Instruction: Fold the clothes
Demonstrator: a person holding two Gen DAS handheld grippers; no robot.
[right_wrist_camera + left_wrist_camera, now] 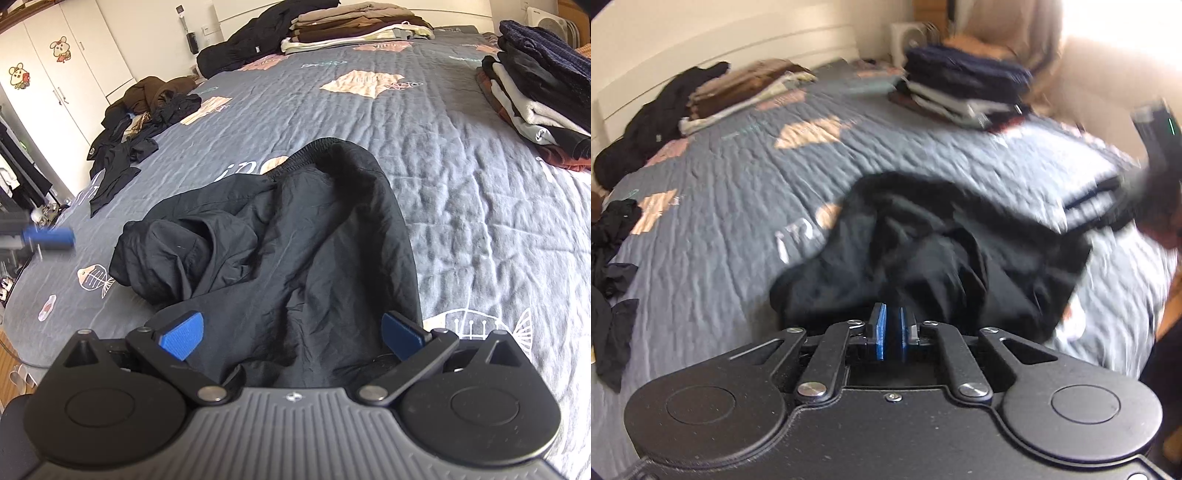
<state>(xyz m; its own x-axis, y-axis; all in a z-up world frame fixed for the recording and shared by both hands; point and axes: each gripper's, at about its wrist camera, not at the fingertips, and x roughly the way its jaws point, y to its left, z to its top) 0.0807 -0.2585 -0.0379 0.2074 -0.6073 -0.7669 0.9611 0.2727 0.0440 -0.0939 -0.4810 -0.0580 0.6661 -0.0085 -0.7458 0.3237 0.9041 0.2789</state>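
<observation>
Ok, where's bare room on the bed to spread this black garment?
Bare bedspread lies beyond the black garment, between the loose dark clothes and the folded stack. The far edge is crowded with clothes piles.

Left gripper (892,332): matte black body, two round discs, silver pivot screws, blue pads at the jaws; right gripper (291,336): black linkages, blue pads, ribbed grey housing behind the jaws.
</observation>
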